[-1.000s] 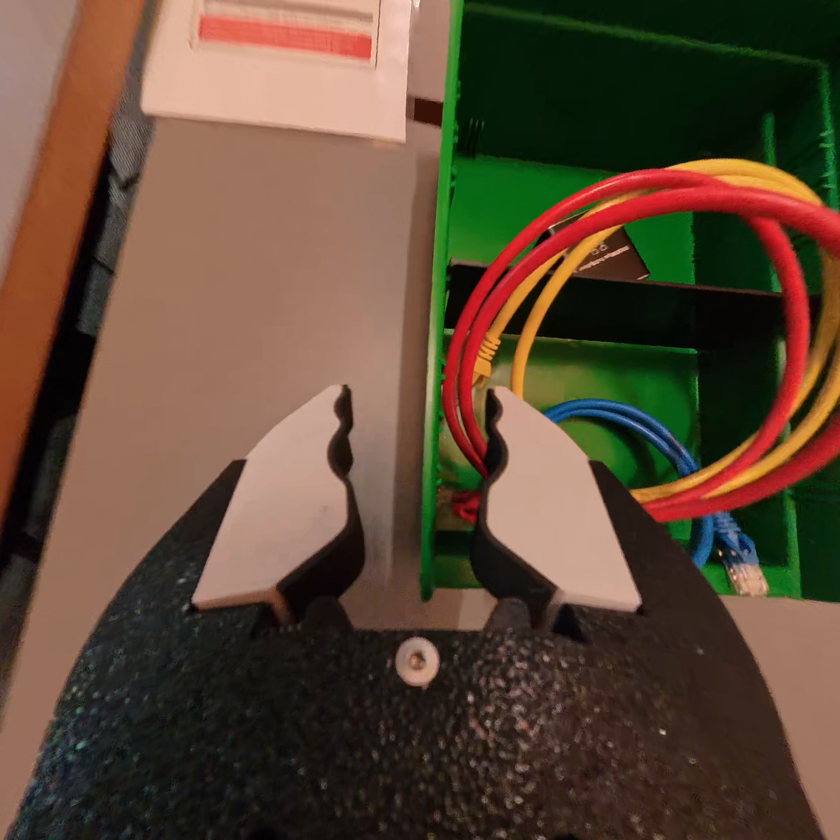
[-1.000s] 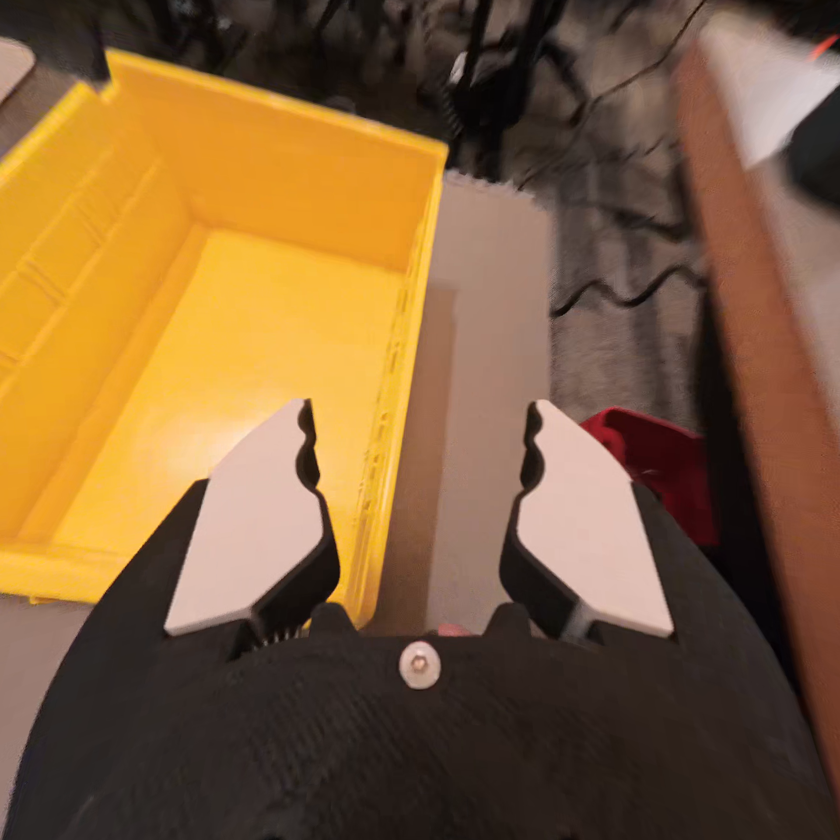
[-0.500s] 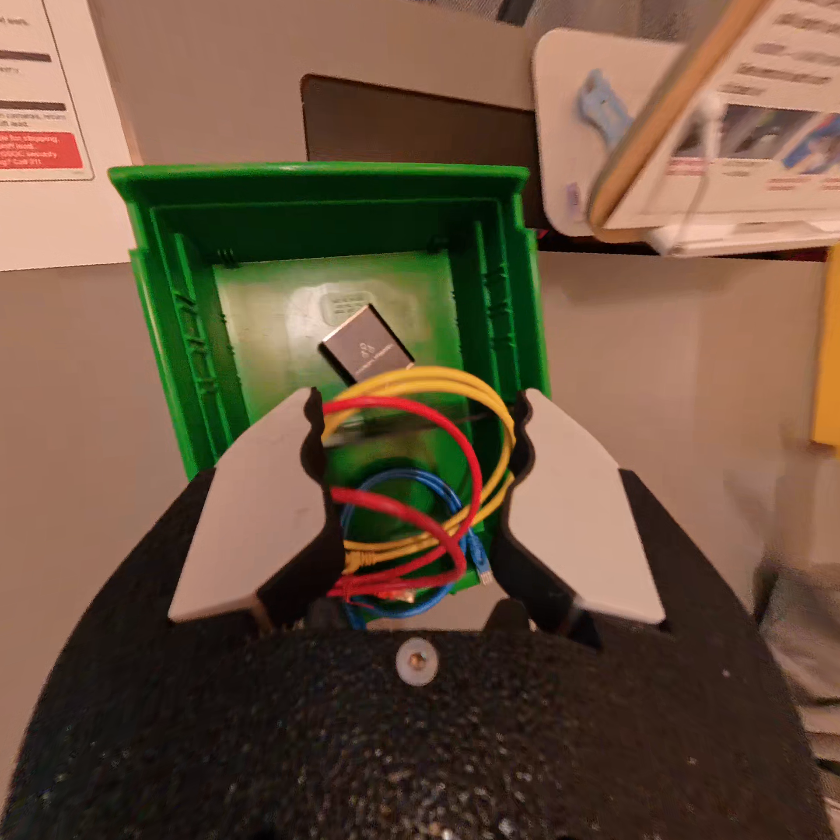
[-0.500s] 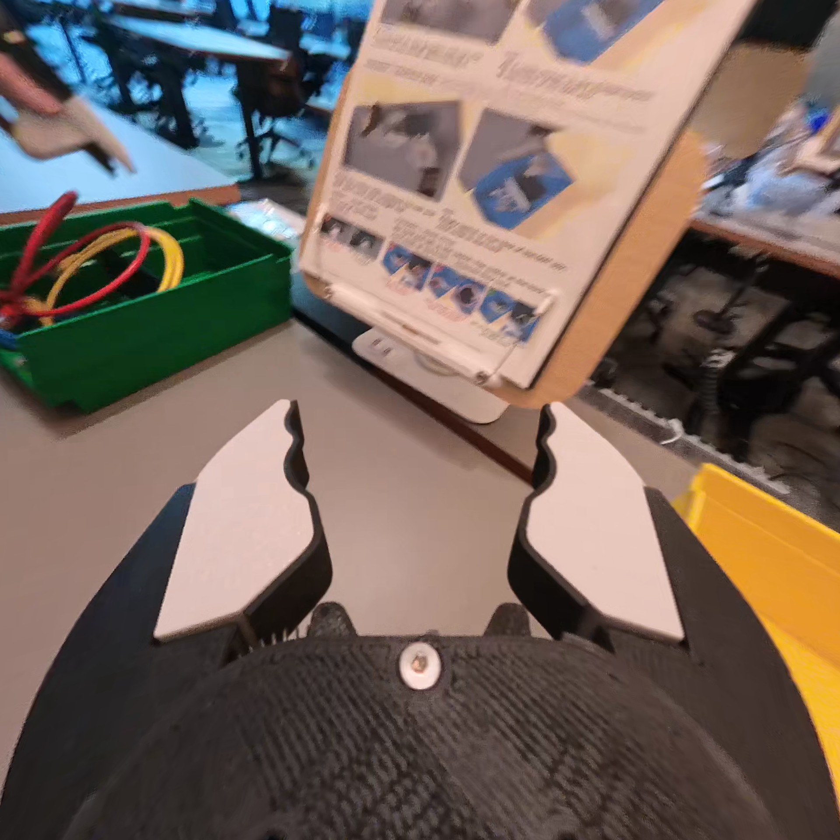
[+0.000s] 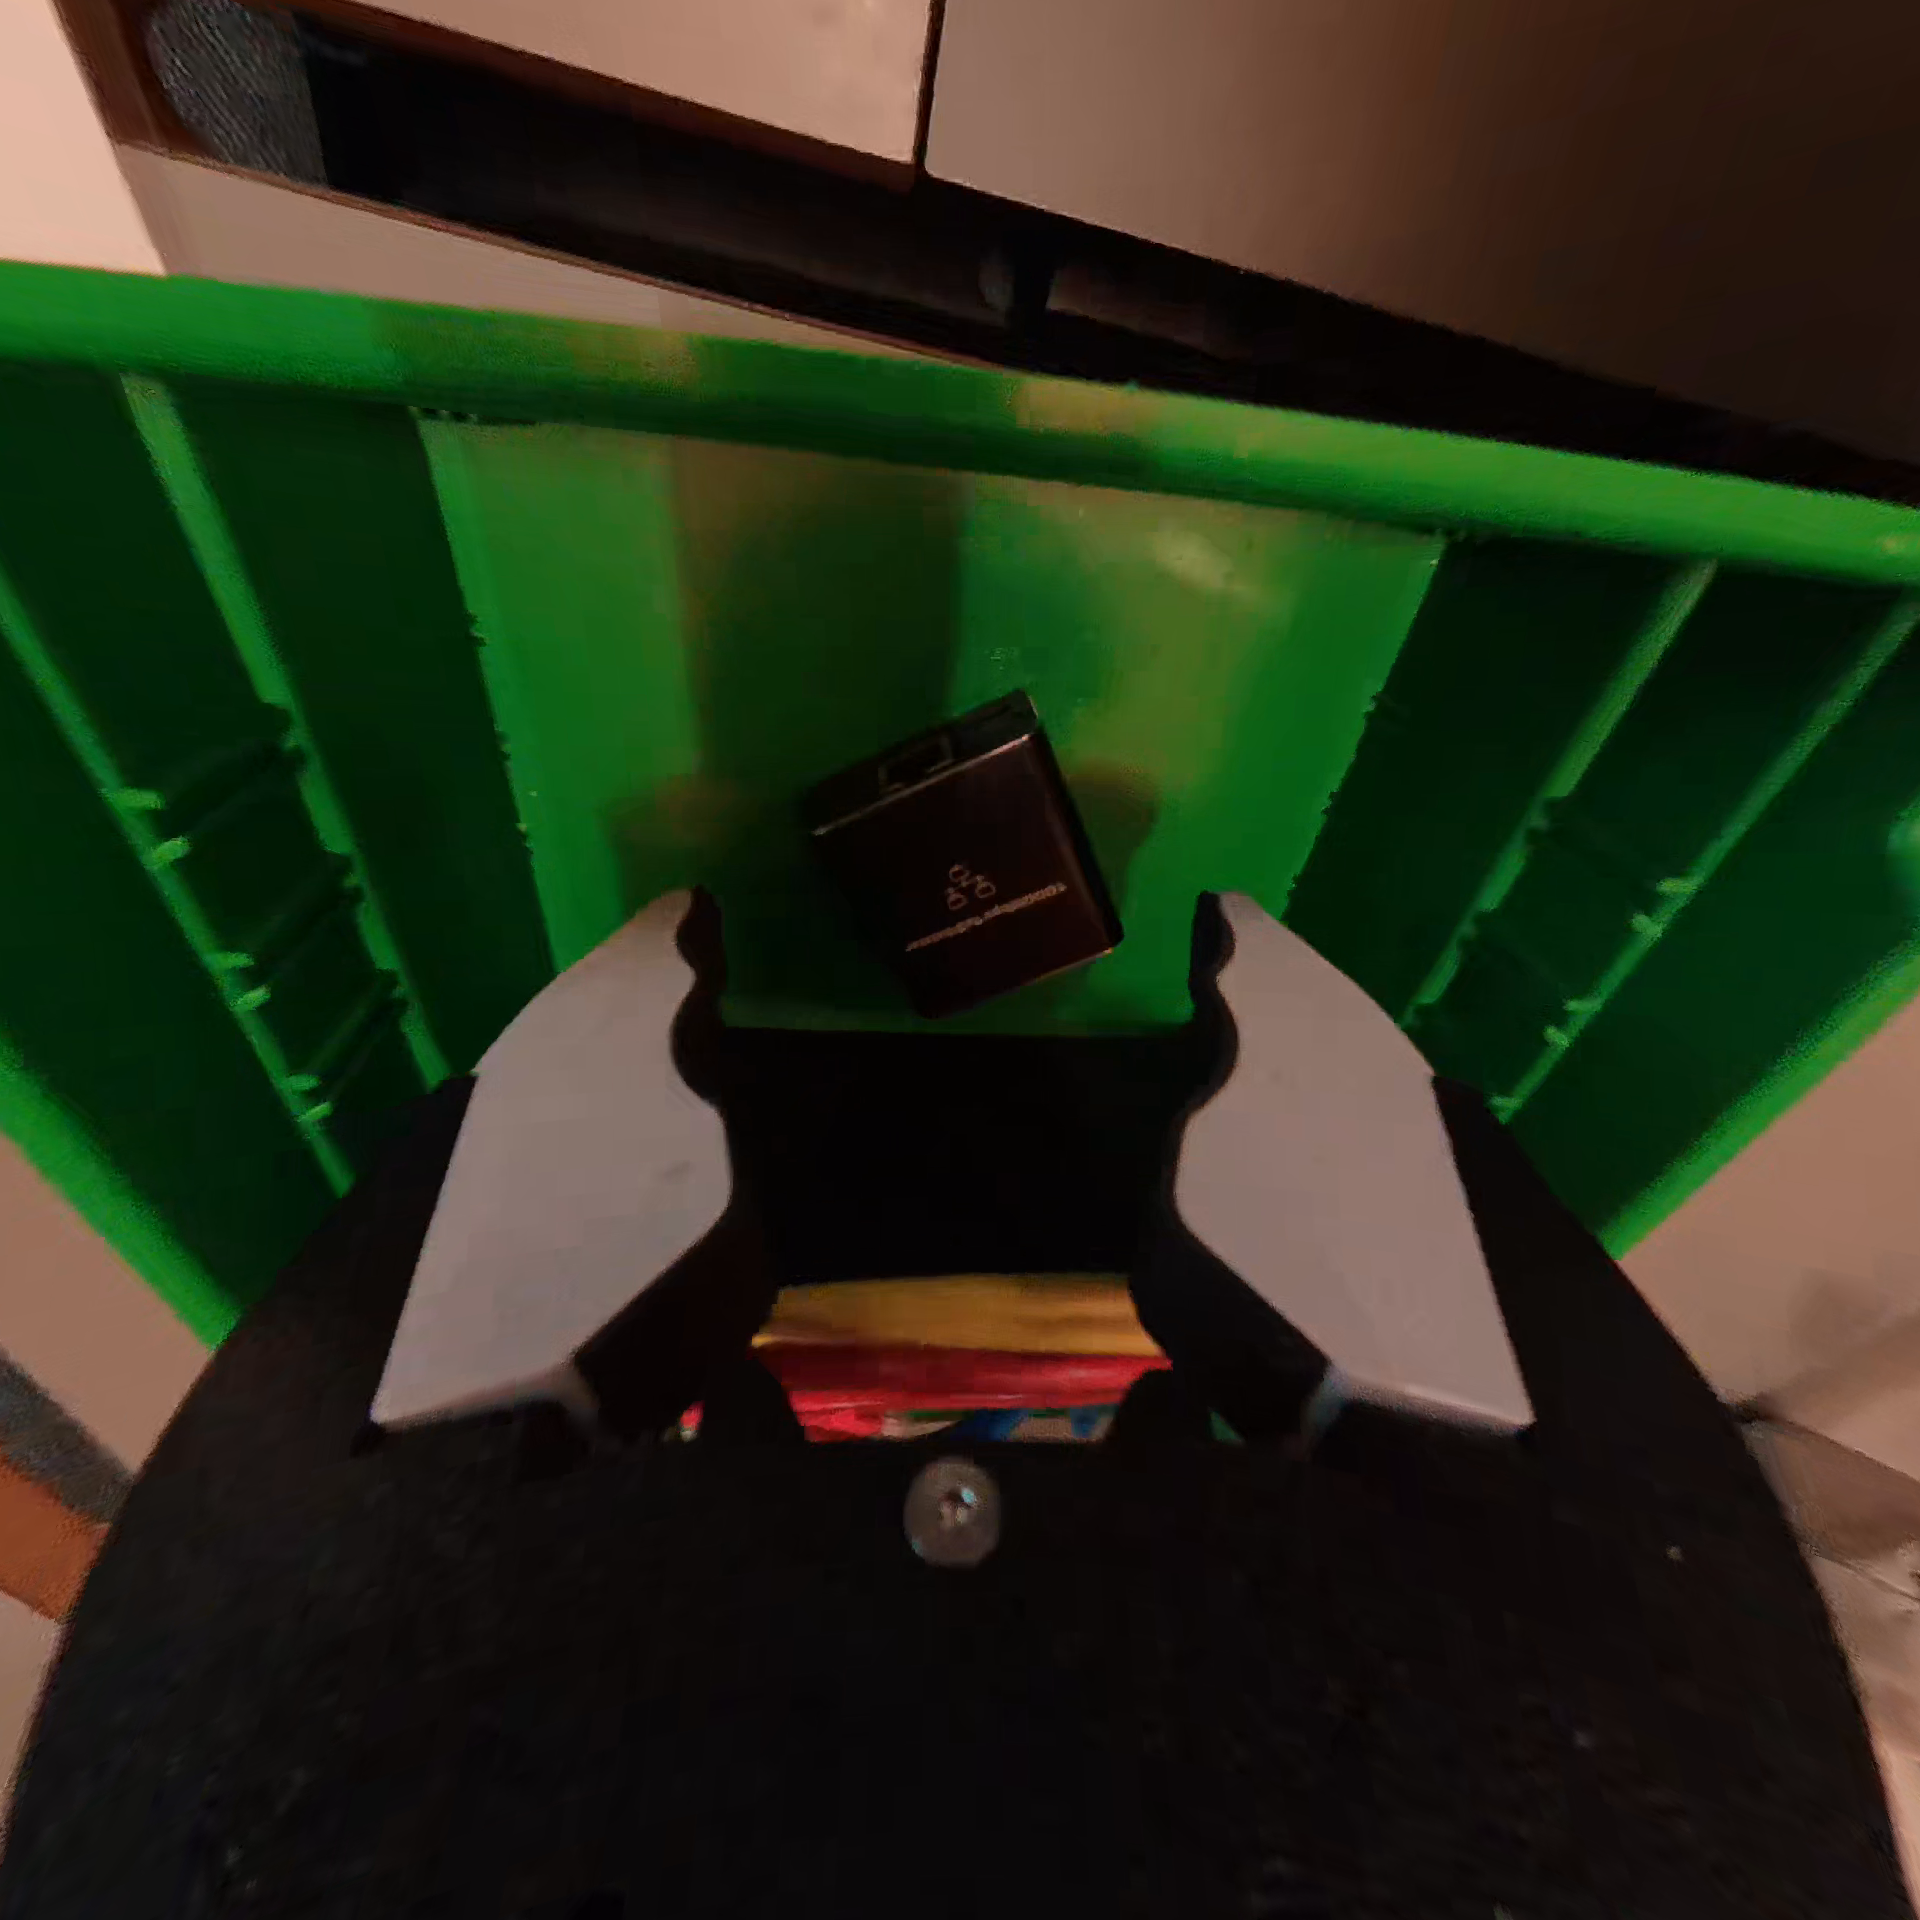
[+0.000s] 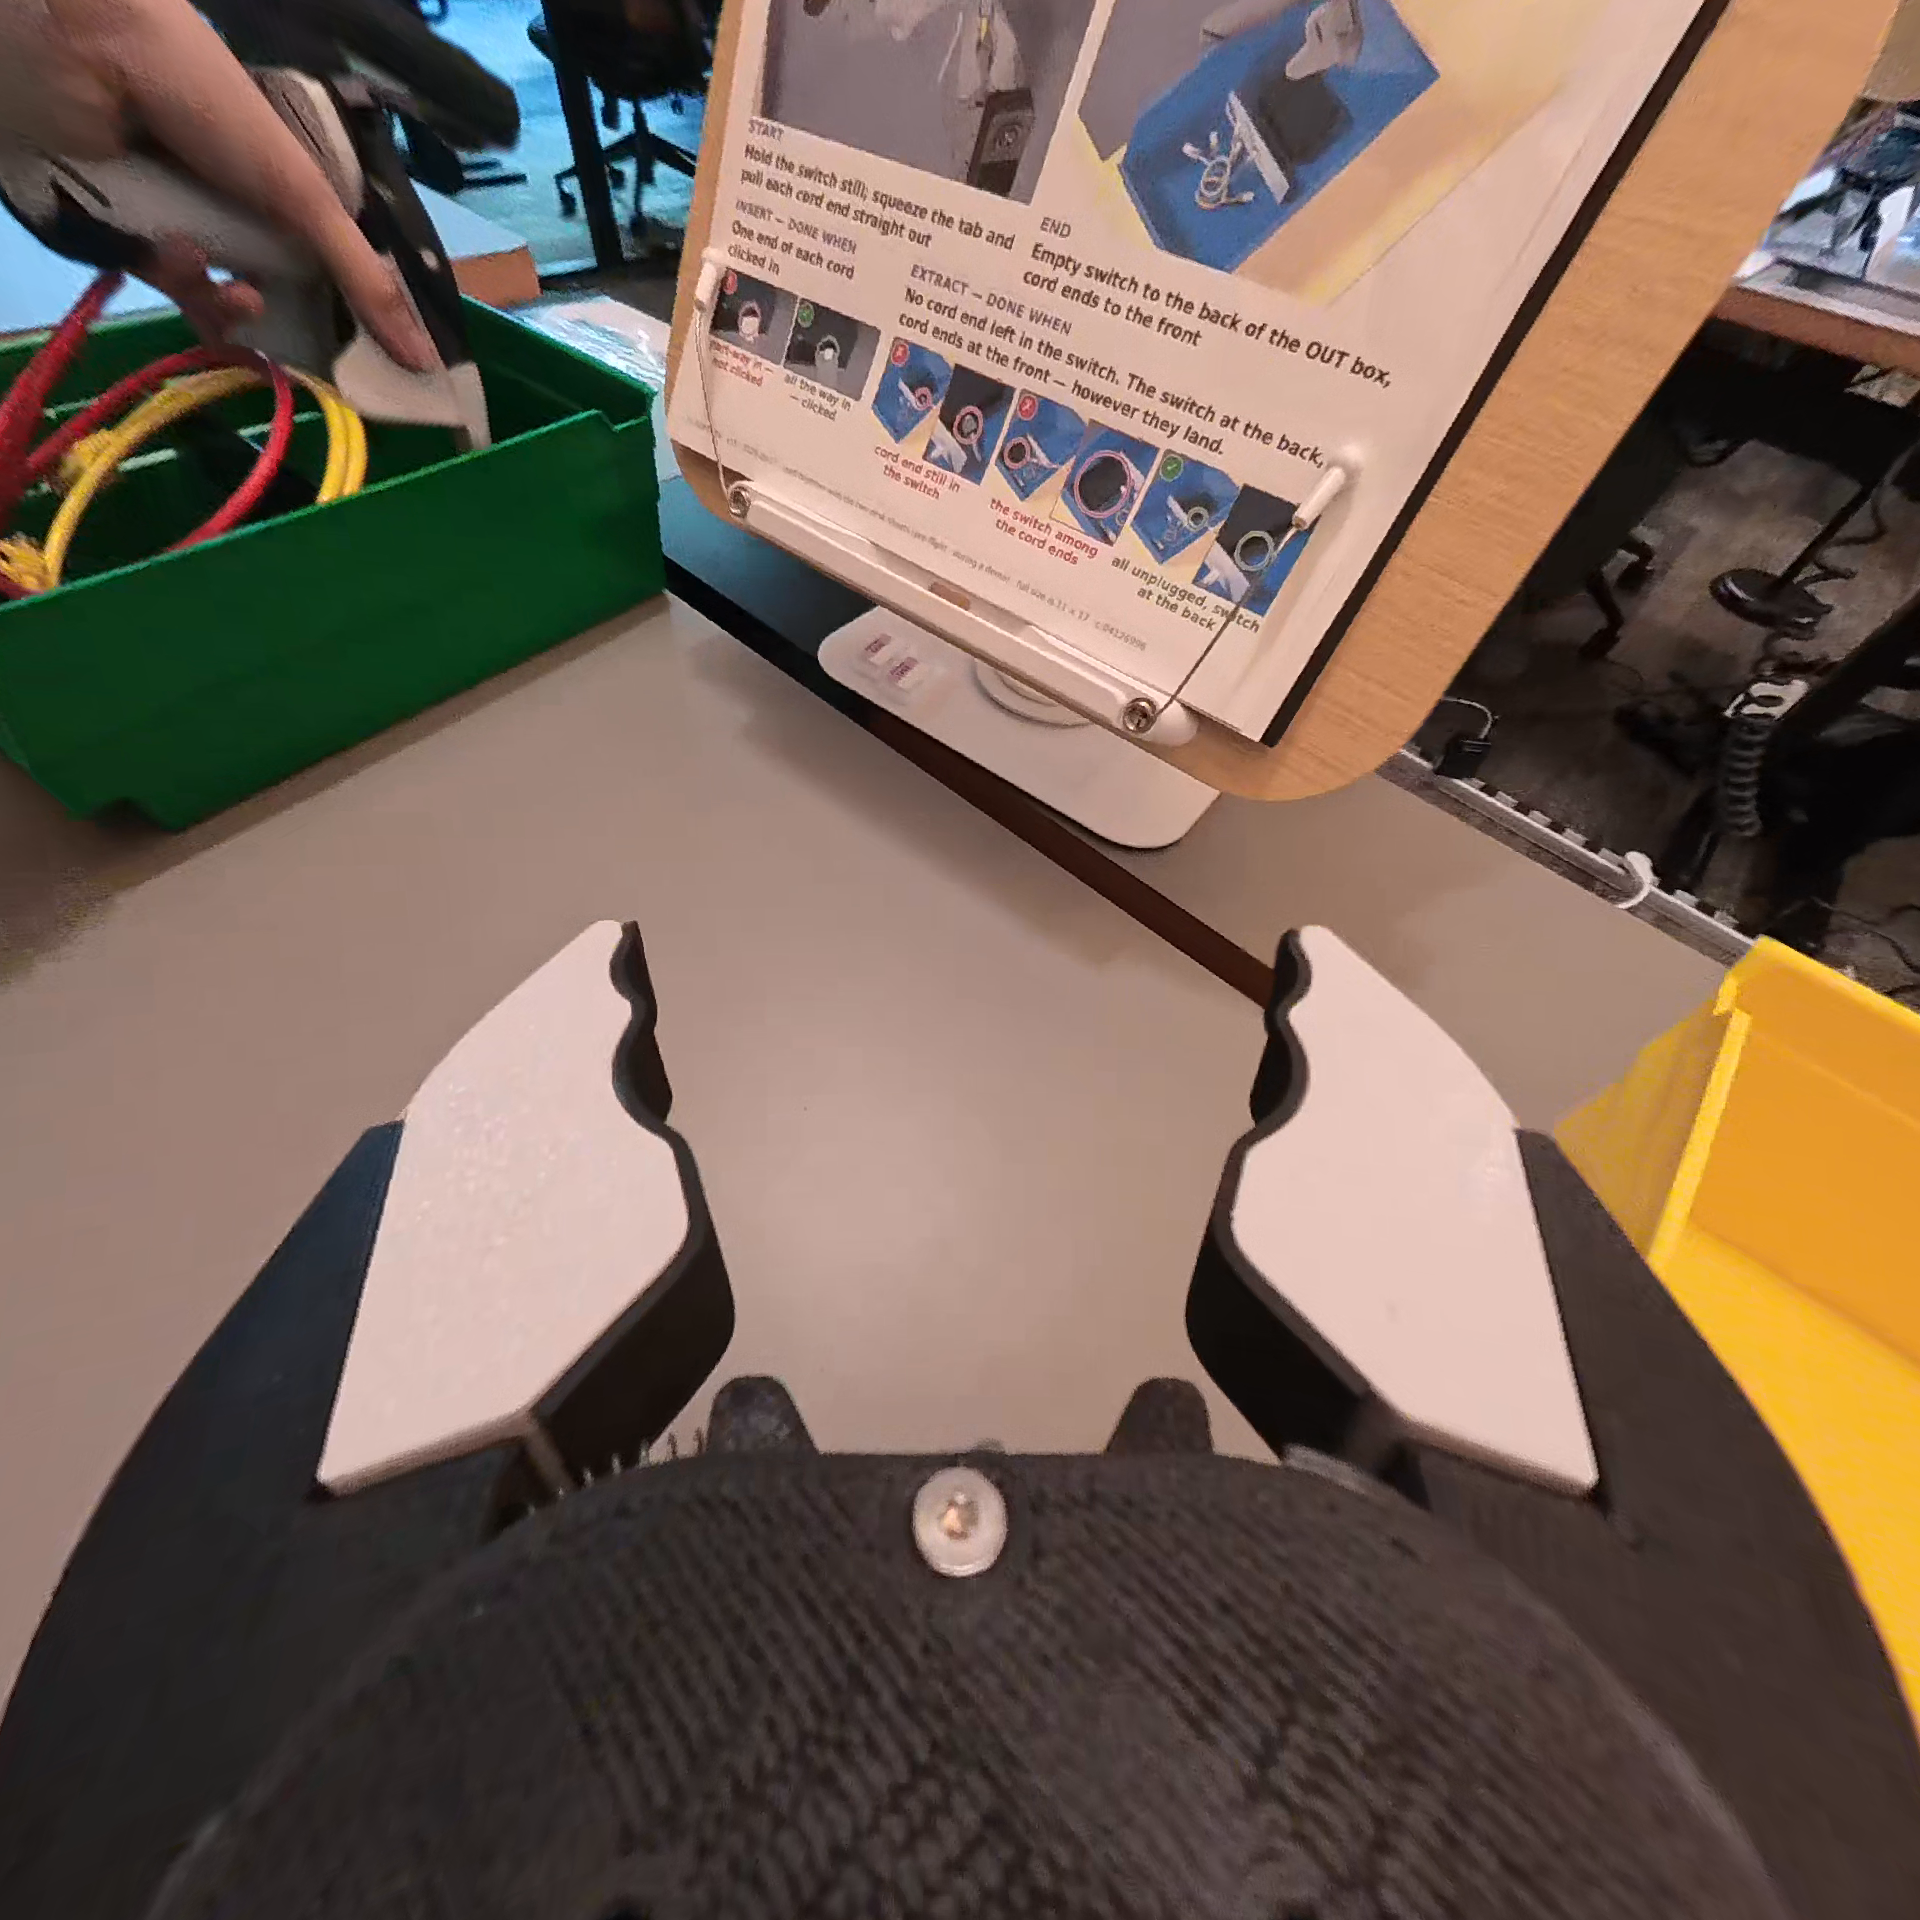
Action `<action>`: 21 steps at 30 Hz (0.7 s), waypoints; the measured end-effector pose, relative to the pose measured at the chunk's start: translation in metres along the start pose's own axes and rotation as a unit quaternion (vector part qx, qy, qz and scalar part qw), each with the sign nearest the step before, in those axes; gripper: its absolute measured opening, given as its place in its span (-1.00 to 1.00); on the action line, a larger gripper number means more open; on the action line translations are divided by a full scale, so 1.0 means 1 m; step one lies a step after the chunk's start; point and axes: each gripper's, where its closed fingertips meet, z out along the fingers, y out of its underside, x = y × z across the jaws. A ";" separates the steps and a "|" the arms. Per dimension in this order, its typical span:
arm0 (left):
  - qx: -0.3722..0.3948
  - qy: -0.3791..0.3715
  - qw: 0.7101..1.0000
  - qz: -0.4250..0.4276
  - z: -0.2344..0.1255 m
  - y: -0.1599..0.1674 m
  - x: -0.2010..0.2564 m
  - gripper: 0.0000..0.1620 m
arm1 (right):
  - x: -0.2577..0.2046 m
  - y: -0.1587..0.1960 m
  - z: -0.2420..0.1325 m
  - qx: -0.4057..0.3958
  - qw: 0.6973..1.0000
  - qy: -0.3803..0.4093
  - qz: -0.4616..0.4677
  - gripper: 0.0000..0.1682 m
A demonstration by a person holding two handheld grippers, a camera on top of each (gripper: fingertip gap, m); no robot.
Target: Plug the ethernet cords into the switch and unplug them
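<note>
Only left wrist view shows switch [image 5: 961, 871], seemingly unplugged.

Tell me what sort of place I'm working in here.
Probably a shared lab or workshop: a grey worktable with a green bin, a yellow bin, a propped instruction board, and office chairs behind.

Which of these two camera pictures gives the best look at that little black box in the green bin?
The left wrist view: the small black rectangular switch lies unobstructed on the green plastic bin floor. The right wrist view shows the bin's outside but not the switch.
</note>
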 end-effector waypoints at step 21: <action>-0.008 0.002 1.000 0.013 0.032 0.002 0.006 -0.21 | 0.016 0.022 0.009 -0.018 0.999 -0.008 0.047 0.23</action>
